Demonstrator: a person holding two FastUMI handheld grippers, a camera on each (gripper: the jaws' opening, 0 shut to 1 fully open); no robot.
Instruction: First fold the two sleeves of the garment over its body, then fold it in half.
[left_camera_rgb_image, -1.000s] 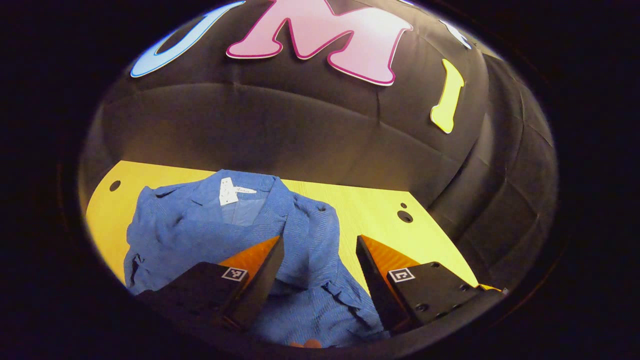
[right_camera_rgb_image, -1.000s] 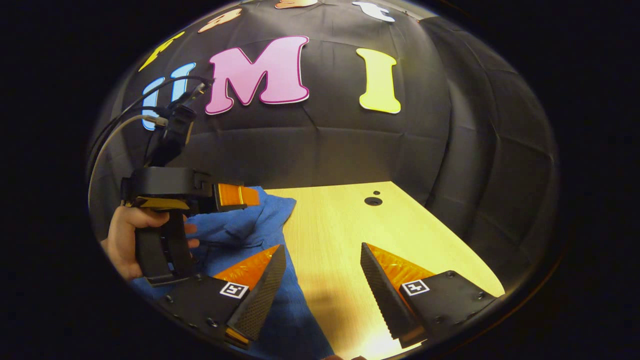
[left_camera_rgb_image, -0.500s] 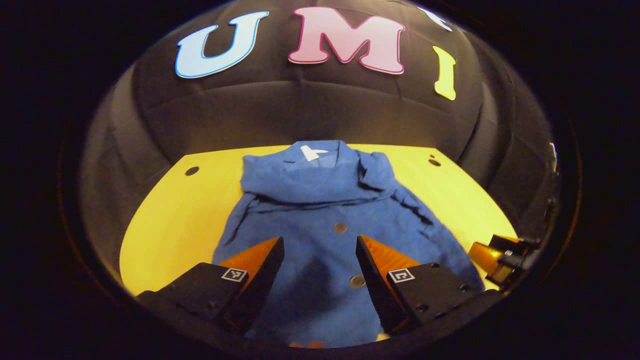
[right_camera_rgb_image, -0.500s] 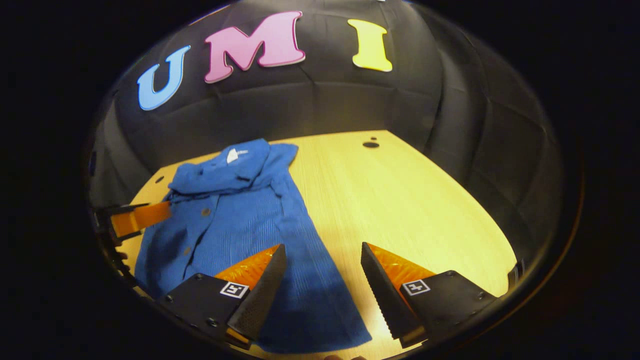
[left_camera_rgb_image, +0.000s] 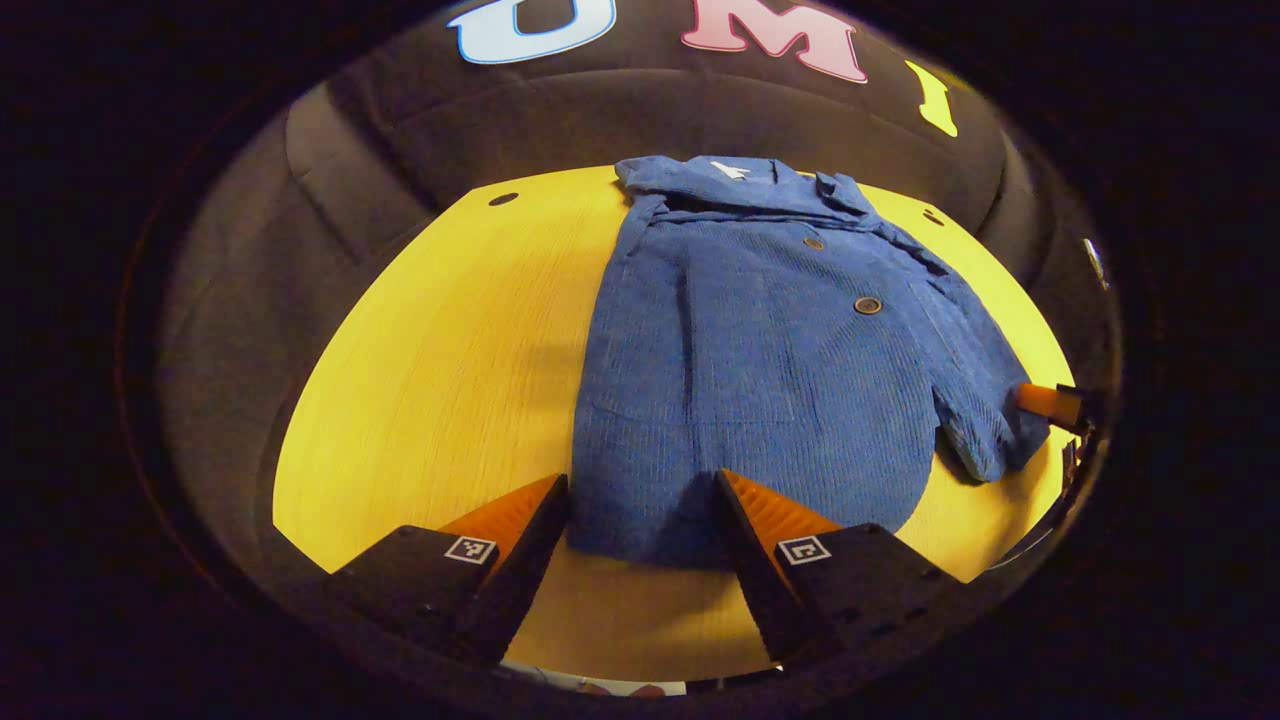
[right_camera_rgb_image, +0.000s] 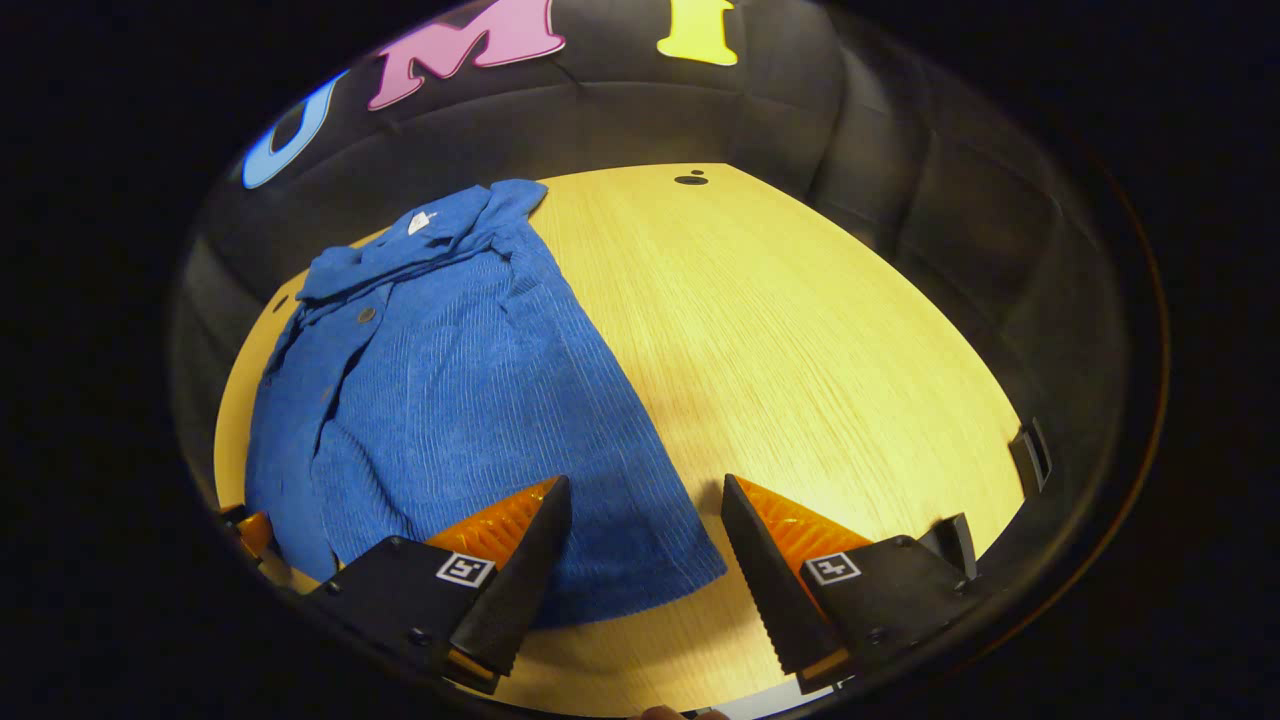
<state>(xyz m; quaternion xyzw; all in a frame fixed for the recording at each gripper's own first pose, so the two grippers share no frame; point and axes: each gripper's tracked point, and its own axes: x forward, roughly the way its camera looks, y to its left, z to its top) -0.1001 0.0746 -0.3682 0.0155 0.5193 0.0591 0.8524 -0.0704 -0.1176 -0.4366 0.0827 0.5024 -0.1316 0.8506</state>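
- In the left gripper view the left gripper (left_camera_rgb_image: 640, 520) hangs with jaws wide, gripping nothing; the jacket's (left_camera_rgb_image: 780, 350) bottom hem lies between them, towards 12 o'clock.
- In the right gripper view the right gripper (right_camera_rgb_image: 645, 530) is also spread wide and holds nothing; the jacket's (right_camera_rgb_image: 450, 390) hem corner sits between its jaws, the body stretching towards 11 o'clock.
- The jacket is blue ribbed corduroy, laid flat, with round buttons (left_camera_rgb_image: 867, 305), collar far, and a sleeve (left_camera_rgb_image: 975, 400) at 3 o'clock.
- The surface (right_camera_rgb_image: 820, 330) is pale wood grain, with black cloth walls behind.
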